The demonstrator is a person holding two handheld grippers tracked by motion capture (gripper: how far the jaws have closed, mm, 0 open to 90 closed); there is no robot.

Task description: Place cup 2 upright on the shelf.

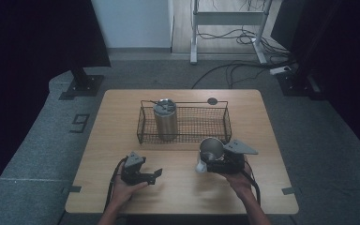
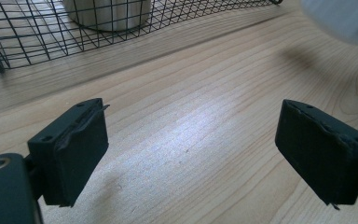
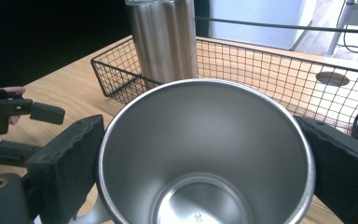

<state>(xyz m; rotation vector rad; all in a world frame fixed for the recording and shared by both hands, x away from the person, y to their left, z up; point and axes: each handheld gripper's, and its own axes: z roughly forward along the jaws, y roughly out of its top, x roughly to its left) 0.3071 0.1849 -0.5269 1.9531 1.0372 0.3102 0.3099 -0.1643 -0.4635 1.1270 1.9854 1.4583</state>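
Right gripper (image 1: 212, 161) clamped on steel cup (image 3: 205, 154), mouth up, pads against both outer walls, just in front of wire basket (image 1: 225, 123) on tabletop (image 1: 262, 117). Left gripper (image 1: 155, 174) spread wide, holding nothing, resting well left of cup. Lidded steel tumbler (image 1: 165, 119) upright inside basket, left half.
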